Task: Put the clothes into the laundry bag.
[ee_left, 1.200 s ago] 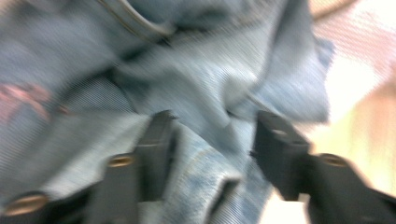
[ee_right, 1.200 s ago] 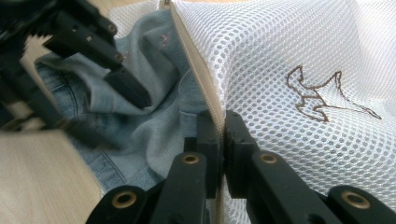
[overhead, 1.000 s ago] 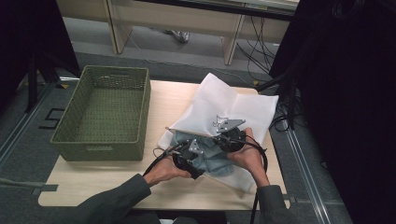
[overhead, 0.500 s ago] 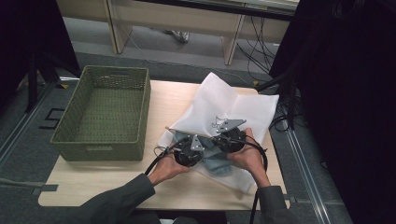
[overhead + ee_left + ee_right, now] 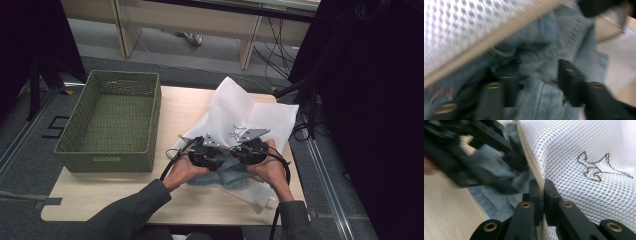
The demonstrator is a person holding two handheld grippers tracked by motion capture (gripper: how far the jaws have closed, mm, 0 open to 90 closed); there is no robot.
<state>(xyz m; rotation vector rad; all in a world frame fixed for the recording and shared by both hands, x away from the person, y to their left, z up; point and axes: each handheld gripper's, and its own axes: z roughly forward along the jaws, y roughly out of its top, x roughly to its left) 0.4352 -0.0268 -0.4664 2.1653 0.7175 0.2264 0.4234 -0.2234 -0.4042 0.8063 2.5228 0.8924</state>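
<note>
A white mesh laundry bag (image 5: 250, 115) lies on the right half of the wooden table (image 5: 100, 200). Blue denim (image 5: 227, 177) spills from its near opening. My right gripper (image 5: 543, 187) is shut on the bag's beige zipper edge (image 5: 534, 172), just beside a brown bird outline on the mesh (image 5: 596, 167). My left gripper (image 5: 539, 72) is right beside it, nosed into the opening under the mesh (image 5: 461, 27). Its jaws have just been opening and stand apart, with a fold of denim (image 5: 541, 100) between them. In the high view both grippers (image 5: 207, 157) (image 5: 248, 150) sit side by side over the denim.
A green woven basket (image 5: 112, 120) stands on the table's left half, with nothing in it. Bare wood lies in front of it and along the near edge. Cables trail from both grippers toward the person. Dark drapes hang at the right.
The left gripper has risen slightly and shifted closer to the right one at the bag's opening. The right gripper has stayed where it was on the zipper edge.
</note>
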